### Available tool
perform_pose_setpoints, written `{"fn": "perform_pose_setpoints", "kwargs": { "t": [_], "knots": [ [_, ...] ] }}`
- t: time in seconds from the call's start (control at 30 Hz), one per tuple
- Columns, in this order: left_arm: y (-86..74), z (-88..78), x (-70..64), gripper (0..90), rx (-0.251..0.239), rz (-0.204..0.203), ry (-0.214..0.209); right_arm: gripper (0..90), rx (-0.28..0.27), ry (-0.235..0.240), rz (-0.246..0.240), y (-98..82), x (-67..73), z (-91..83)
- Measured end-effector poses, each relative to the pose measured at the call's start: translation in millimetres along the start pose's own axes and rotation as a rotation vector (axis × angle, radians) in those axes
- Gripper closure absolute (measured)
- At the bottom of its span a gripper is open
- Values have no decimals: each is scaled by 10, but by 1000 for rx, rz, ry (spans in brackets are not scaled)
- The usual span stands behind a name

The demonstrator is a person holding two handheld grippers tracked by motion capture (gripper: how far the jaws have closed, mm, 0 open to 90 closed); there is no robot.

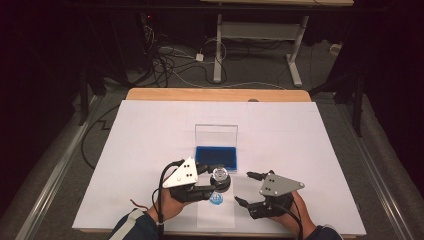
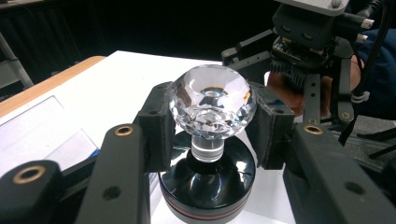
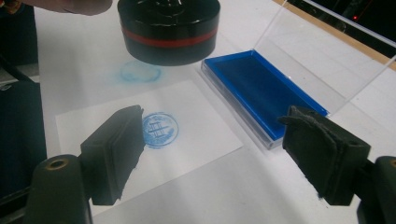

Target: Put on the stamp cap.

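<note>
Clear faceted crystal knob tops a round black stamp [image 2: 208,154] with a red band around its base; the left hand-held gripper [image 1: 212,184] pinches the knob between its two pads [image 2: 156,126]. In the right gripper view the stamp hangs above the white sheet, not touching it, over a faint blue smudge [image 3: 139,72]. A sharper round blue stamp print [image 3: 159,129] lies on a small sheet of paper [image 3: 196,140] near the counter's [image 1: 150,95] front edge, just beside the smudge. Blue ink pad [image 1: 217,157] sits open behind the paper, its clear lid [image 1: 216,134] standing upright at the far side. Right hand-held gripper [image 1: 246,189] is held low just right of the paper, jaws spread wide, nothing between them. White covering [image 1: 300,150] spans most of the wooden counter.
</note>
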State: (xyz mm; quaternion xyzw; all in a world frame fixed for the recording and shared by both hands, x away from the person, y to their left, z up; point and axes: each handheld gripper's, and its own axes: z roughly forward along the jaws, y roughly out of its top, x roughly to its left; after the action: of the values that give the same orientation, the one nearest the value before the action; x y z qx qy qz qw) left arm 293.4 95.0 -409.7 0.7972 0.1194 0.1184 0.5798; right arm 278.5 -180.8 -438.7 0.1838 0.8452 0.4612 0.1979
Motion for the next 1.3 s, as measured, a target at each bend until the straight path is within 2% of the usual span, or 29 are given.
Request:
{"fn": "perform_pose_setpoints", "kwargs": {
  "t": [0.3,0.67,1.13,1.3],
  "knots": [
    [4,-49,21,541,2,7,14,206,-15,-18,-17,-16,-29,-90],
    [6,-130,64,541,4,17,42,190,-21,-71,-52,-30,-16,-192],
    [-1,-301,197,541,-2,13,94,184,-49,-120,-29,-101,-83,-381],
    [-35,-364,280,541,4,1,132,182,-52,-133,-35,-104,-72,-406]
  ]
}}
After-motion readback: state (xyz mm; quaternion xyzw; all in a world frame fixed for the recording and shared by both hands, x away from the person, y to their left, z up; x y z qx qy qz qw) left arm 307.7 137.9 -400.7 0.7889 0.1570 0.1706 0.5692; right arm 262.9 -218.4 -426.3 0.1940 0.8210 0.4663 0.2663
